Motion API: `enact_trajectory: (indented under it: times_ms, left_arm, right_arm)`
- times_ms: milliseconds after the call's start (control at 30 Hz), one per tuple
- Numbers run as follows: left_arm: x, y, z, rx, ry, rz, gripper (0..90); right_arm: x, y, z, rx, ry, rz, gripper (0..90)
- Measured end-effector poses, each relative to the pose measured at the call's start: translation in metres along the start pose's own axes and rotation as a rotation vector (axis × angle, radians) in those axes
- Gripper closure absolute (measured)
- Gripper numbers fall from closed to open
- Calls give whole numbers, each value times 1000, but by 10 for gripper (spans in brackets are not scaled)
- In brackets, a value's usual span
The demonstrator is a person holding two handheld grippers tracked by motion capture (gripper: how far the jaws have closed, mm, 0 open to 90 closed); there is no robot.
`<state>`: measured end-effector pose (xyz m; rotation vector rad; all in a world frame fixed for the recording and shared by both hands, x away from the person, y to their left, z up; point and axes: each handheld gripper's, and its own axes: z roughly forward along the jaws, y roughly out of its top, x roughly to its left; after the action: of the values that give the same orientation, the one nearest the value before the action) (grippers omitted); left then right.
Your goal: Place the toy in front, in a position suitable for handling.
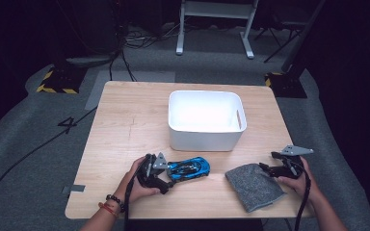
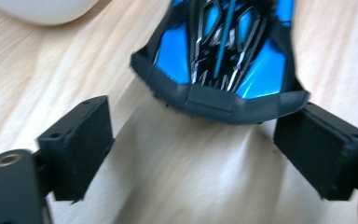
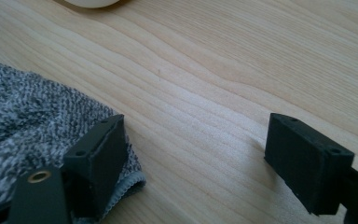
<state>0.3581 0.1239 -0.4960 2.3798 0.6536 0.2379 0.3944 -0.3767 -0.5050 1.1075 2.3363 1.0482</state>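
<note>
Your left tongs [image 2: 191, 140] gape wide, empty, straddling the car's [image 2: 223, 51] near end along its long axis, near the worktop's [image 1: 125, 120] front edge; right tongs [image 3: 200, 154] wide, empty.

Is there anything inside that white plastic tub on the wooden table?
From the high view the white plastic tub looks empty: its bright white floor shows. The strip of floor just behind the near wall is hidden, so something flat there could not be seen.
</note>
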Motion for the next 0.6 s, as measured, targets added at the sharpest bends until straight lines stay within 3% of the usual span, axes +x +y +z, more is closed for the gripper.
enact_trajectory:
  times_ms: [100,167,233,267,333,433,500,600]
  left_arm:
    - [12,-4,0,27,11,-21,71]
    - [17,-7,0,14,1,-48,43]
    - [16,-5,0,15,-4,-25,47]
    - [15,-5,0,4,-15,-18,110]
    - [12,-3,0,-6,-27,0,142]
    - [10,-1,0,-15,-14,8,157]
    - [10,-1,-2,-30,-36,12,161]
    - [9,-1,-2,-41,-38,15,158]
  right_arm:
    - [0,0,0,0,0,0,205]
    - [0,0,0,0,-1,0,205]
    - [1,1,0,3,-3,-4,217]
    - [1,1,-1,6,-6,-14,227]
    - [5,5,-3,19,-21,-38,259]
    - [13,12,-11,-18,-26,-61,264]
    - [17,17,-18,-46,-40,-70,271]
    - [26,24,-30,-77,-2,-93,275]
